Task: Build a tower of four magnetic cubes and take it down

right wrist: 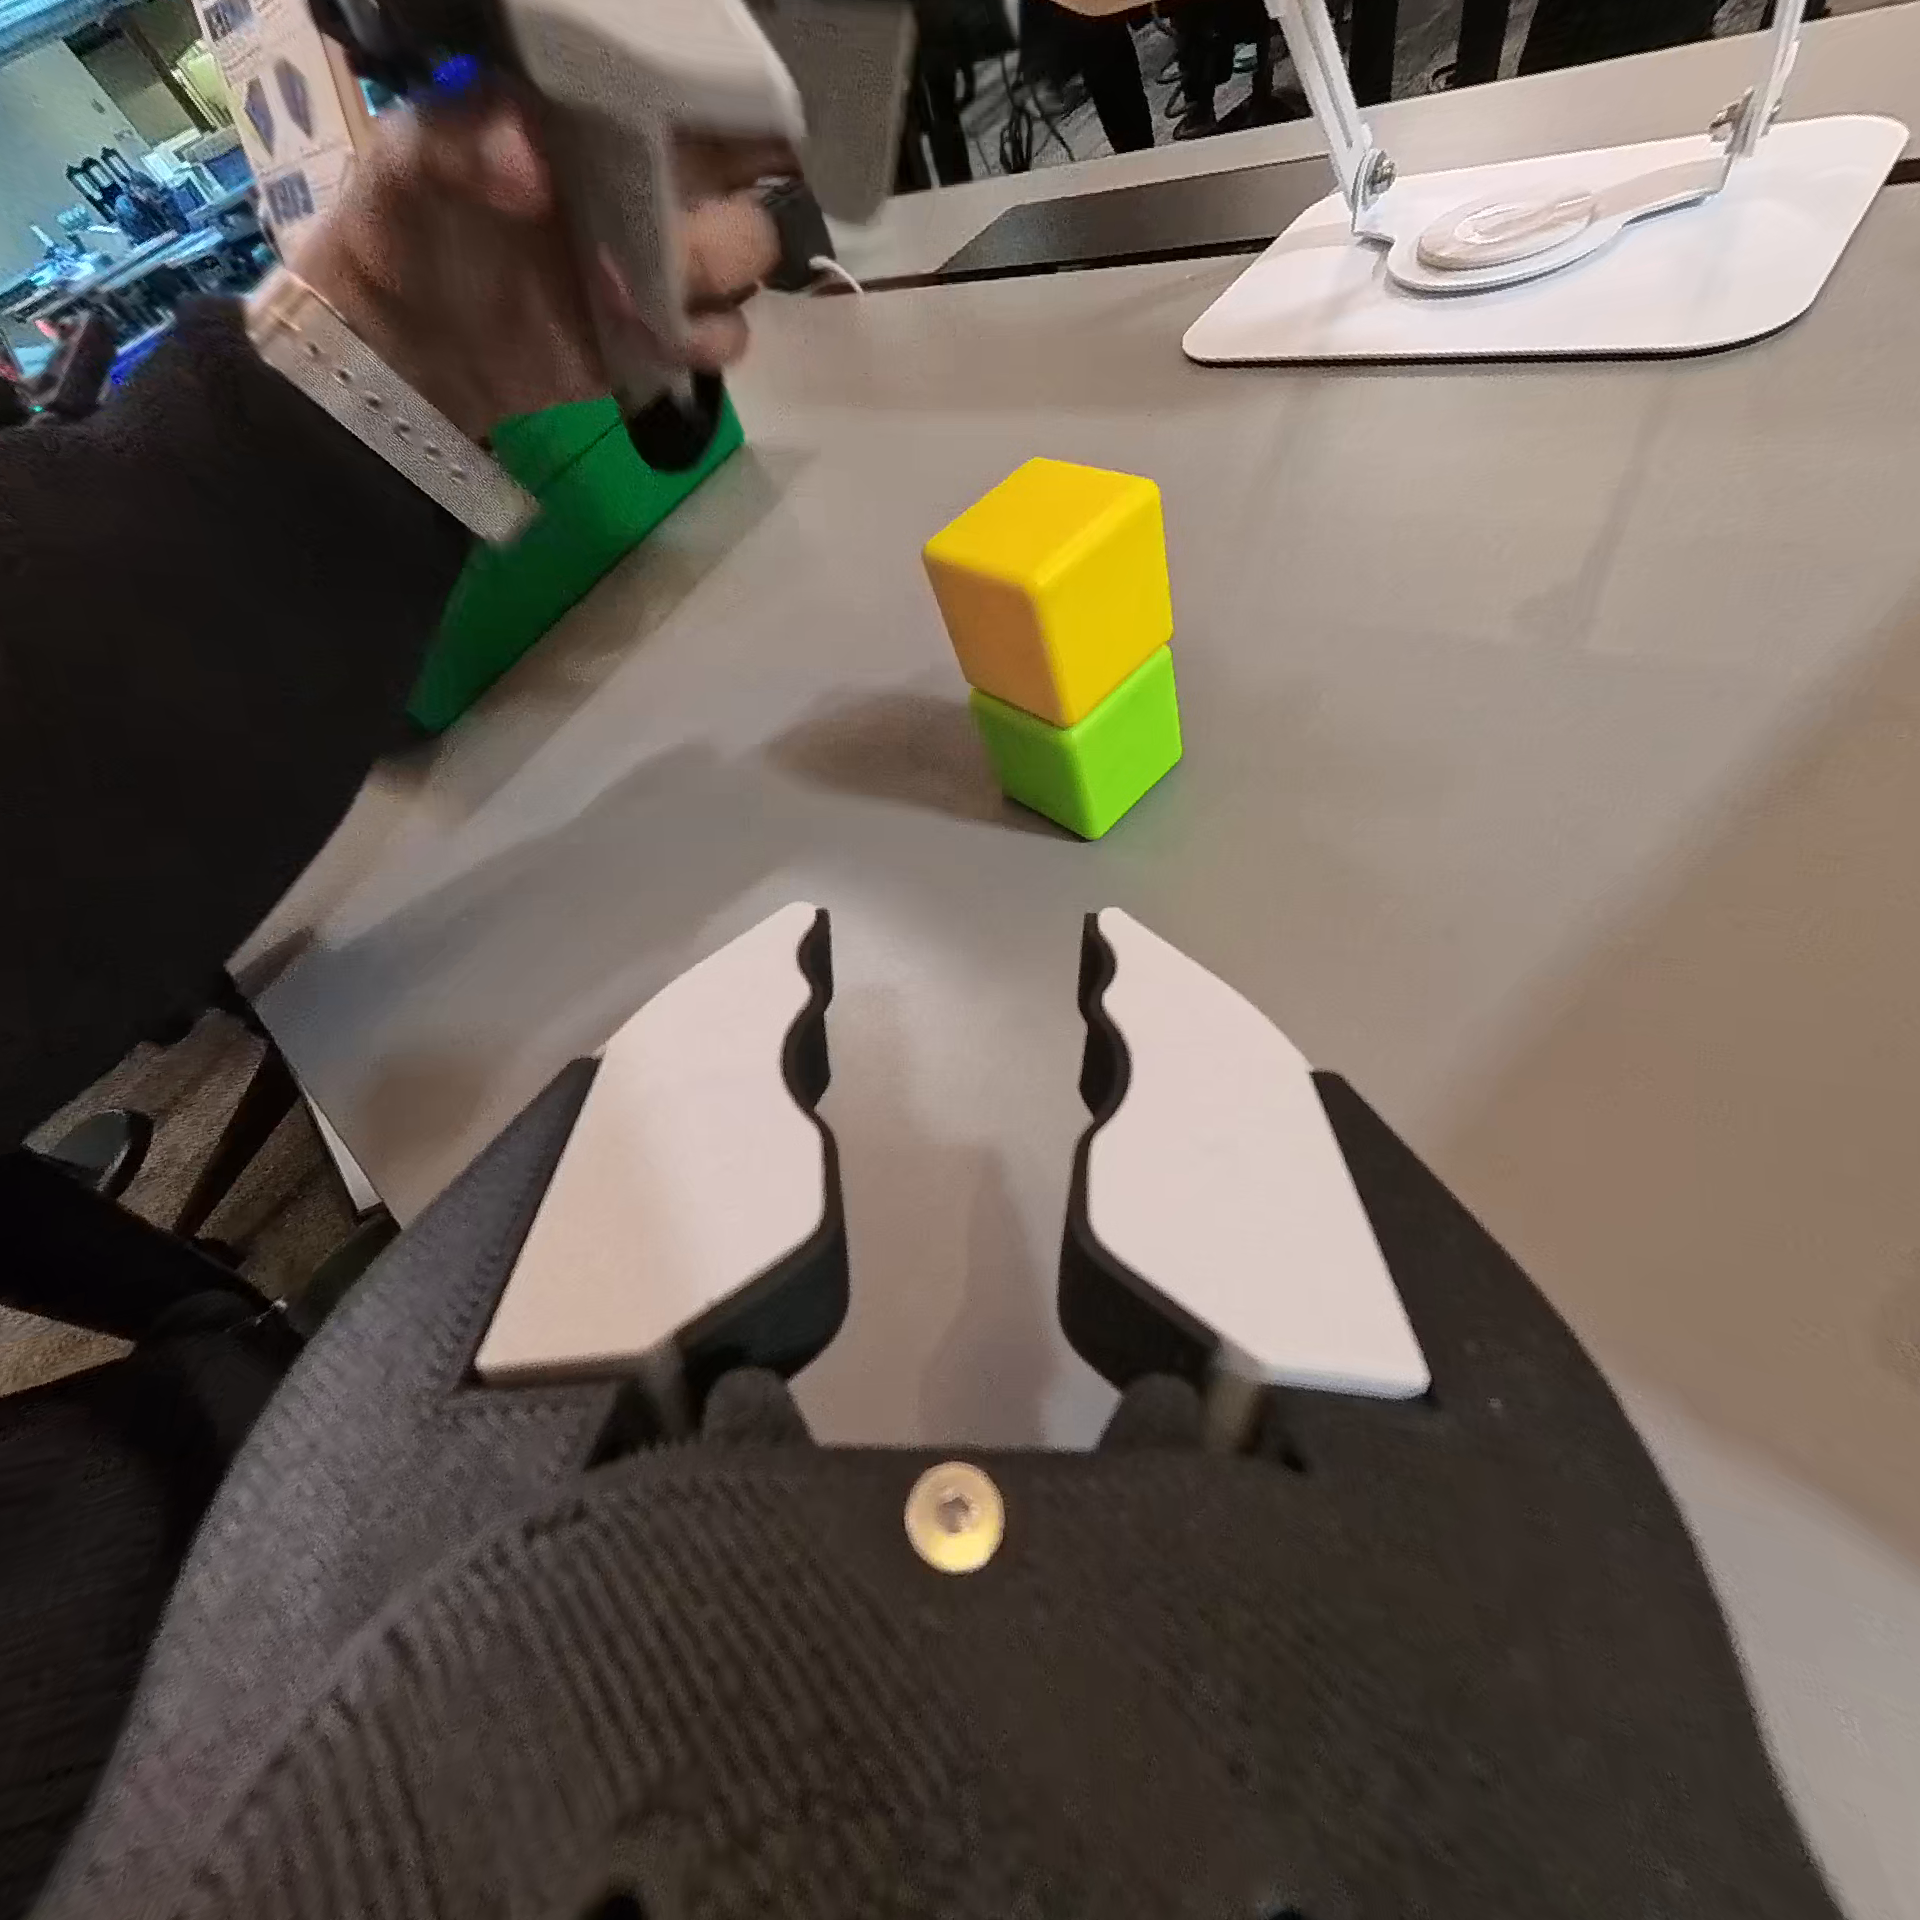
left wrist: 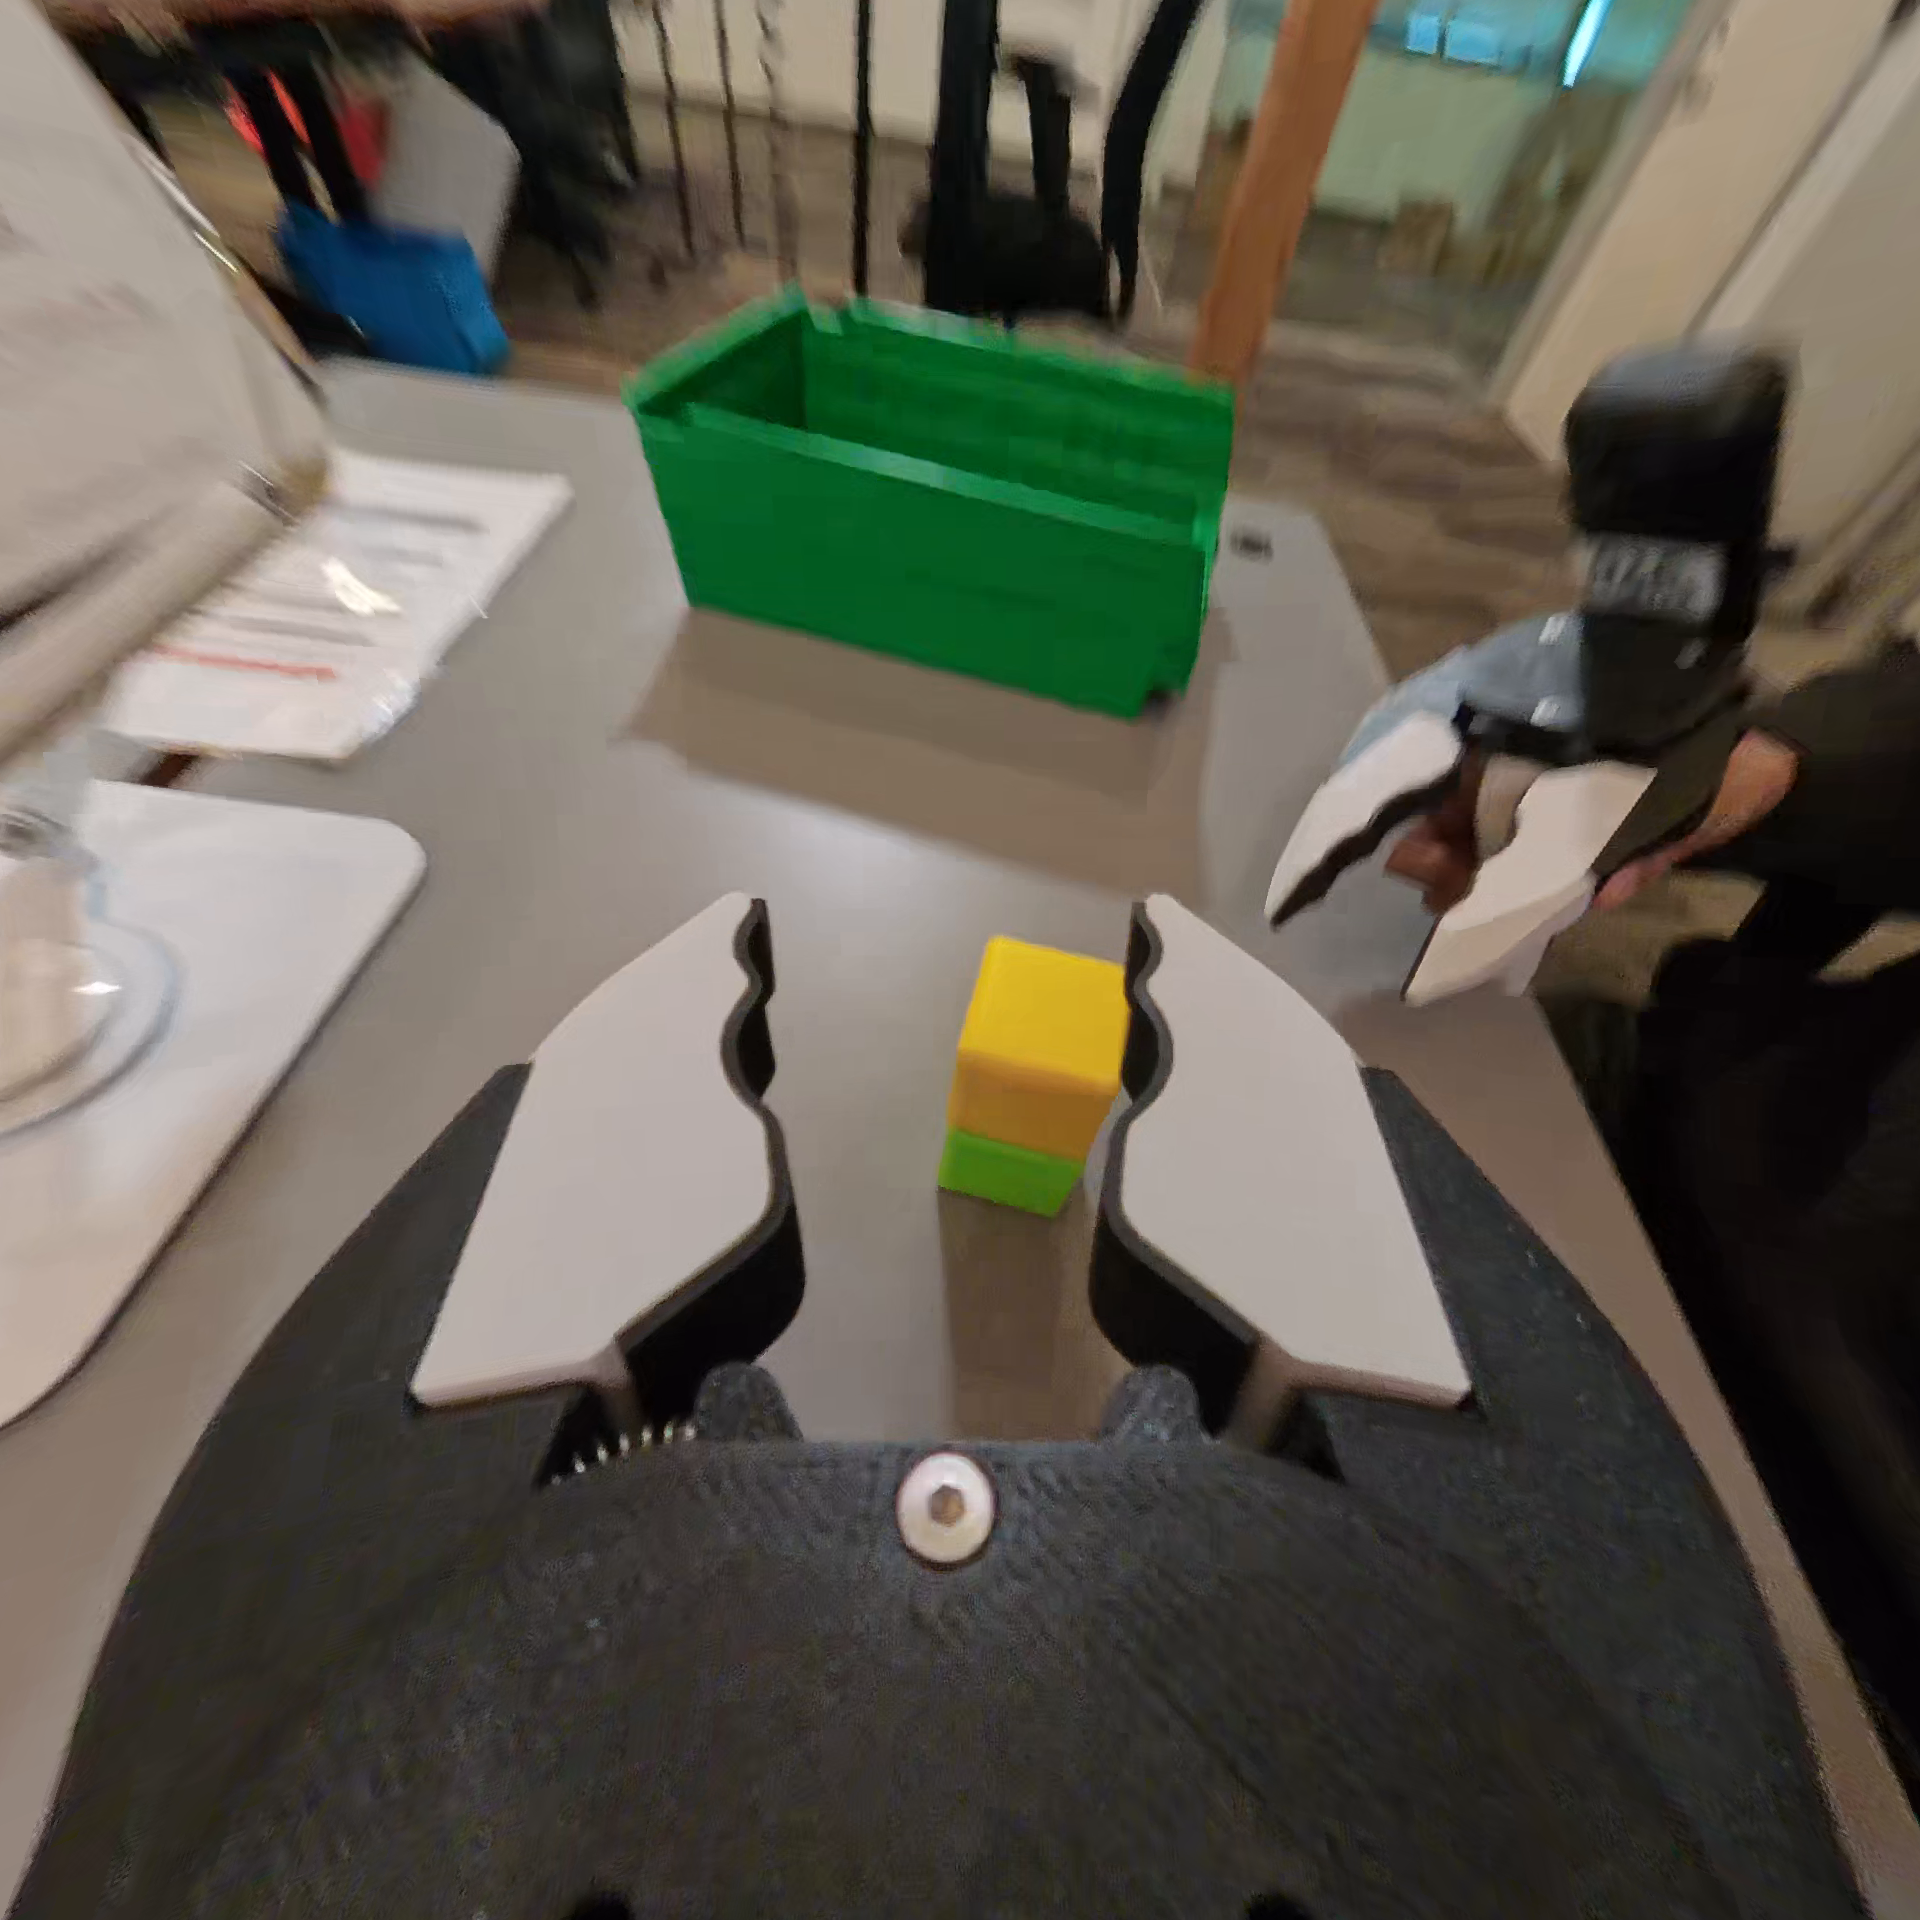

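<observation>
A yellow cube (left wrist: 1042, 1029) sits stacked on a light green cube (left wrist: 1010, 1172) on the grey table (left wrist: 582, 831). My left gripper (left wrist: 951, 920) is open above the stack, which shows between its fingers close to the right finger (left wrist: 1236, 1122). My right gripper (right wrist: 956, 920) is open and empty, short of the stack, with the yellow cube (right wrist: 1049, 587) and the green cube (right wrist: 1081, 743) ahead of it. The right gripper also shows in the left wrist view (left wrist: 1351, 940), open, at the table's right edge. A green bin (left wrist: 925, 520) stands farther back.
A white stand base (right wrist: 1538, 249) lies on the table, seen also at the left in the left wrist view (left wrist: 208, 997). Papers (left wrist: 343, 603) lie beside the bin. A hand and dark sleeve (right wrist: 187, 582) cover part of the bin (right wrist: 582, 520). The yellow cube (left wrist: 1042, 1029) sits 7 cm or so from the ends of my left fingers. The right camera catches it too, in the right wrist view (right wrist: 1022, 506).
</observation>
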Tool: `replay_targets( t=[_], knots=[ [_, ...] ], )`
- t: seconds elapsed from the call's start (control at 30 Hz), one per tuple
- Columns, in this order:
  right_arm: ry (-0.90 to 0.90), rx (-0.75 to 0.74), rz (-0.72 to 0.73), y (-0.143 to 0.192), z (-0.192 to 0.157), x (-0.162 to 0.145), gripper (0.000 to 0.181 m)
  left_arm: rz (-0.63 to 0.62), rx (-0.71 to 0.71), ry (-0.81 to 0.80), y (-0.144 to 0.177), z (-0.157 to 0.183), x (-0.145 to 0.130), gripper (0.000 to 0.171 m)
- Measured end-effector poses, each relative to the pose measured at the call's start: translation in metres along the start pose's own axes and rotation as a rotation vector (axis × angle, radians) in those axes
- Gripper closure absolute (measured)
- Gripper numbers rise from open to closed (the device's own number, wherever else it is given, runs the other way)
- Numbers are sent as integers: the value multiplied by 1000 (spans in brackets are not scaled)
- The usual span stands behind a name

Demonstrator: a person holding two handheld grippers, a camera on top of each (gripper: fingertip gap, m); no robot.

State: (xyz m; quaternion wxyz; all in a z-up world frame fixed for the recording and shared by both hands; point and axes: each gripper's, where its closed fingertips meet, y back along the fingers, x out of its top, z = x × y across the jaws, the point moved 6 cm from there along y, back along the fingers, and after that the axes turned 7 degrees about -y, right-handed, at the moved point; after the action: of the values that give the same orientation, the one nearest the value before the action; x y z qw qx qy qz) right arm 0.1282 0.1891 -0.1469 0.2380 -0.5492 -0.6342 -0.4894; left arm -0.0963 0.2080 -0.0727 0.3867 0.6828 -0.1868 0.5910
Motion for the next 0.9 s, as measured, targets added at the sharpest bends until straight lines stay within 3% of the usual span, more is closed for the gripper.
replay_targets(
  t=[0.03,0.13,0.2,0.37,0.47,0.57,0.63,0.7,0.77,0.9],
  knots=[
    [3,2,-1,-1,-1,0,135,63,31,9,15,-3,10,99],
    [18,9,-8,-5,-4,1,135,214,258,44,67,-19,35,98],
    [33,21,-21,-10,-7,0,135,246,449,34,106,-25,43,97],
    [74,67,-58,-26,-17,0,136,64,987,57,208,-31,26,96],
    [98,89,-76,-34,-23,-1,136,-40,1305,84,265,-31,-4,90],
    [122,103,-90,-40,-28,-1,137,-144,1518,129,303,-28,-44,91],
    [136,107,-95,-42,-30,-2,137,-257,1567,265,315,-30,-78,91],
    [149,105,-99,-43,-31,-2,137,-335,1468,395,307,-35,-109,92],
    [157,104,-98,-44,-31,-1,137,-338,1360,459,293,-40,-131,98],
    [152,117,-97,-48,-33,1,137,-357,1334,515,279,-44,-160,98]
  ],
)
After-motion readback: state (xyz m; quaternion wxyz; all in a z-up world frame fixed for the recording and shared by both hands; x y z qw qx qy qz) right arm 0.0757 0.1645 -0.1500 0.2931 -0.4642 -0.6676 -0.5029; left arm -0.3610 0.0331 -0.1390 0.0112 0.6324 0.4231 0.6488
